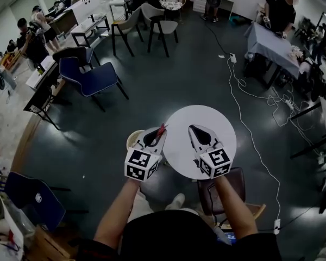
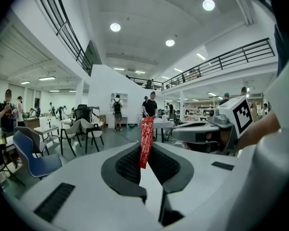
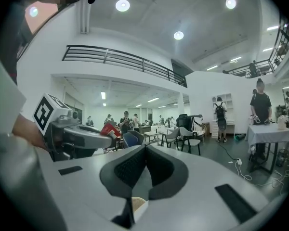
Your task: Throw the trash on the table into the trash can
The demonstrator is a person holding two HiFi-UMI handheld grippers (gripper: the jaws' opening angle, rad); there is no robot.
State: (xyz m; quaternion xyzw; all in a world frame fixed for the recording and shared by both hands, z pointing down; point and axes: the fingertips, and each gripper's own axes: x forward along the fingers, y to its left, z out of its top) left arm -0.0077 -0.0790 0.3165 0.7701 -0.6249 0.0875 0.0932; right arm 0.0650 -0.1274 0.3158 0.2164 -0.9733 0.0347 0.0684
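Seen from above: a person holds two grey two-jaw tongs side by side, arms outstretched, over a round white table [image 1: 206, 162] on a dark floor.

Left gripper [image 1: 156, 135]: clenched on a thin red printed wrapper [image 1: 162, 128]. In the left gripper view the ribbed black pads [image 2: 130, 163] pinch the lower end of the wrapper [image 2: 146, 134], and the rest of the strip stands up above the gripper's [image 2: 145, 147] tips. From the head view, the wrapper sits just at the table's left edge.

Right gripper [image 1: 195, 130]: closed on nothing. In the right gripper view, the pads of this gripper [image 3: 145, 150] meet along a single seam with no object between them. It hangs over the table top, beside the left gripper and apart from it. The same view shows the left gripper [image 3: 82, 137] at the left, with the wrapper [image 3: 110, 129] at its tip.

Round cream-coloured trash can [image 1: 133, 140]: stands on the floor just beside the table's left edge, partly covered by the left gripper from the head view.

Background: a blue chair [image 1: 95, 78], grey chairs and several people stand well apart from the table.
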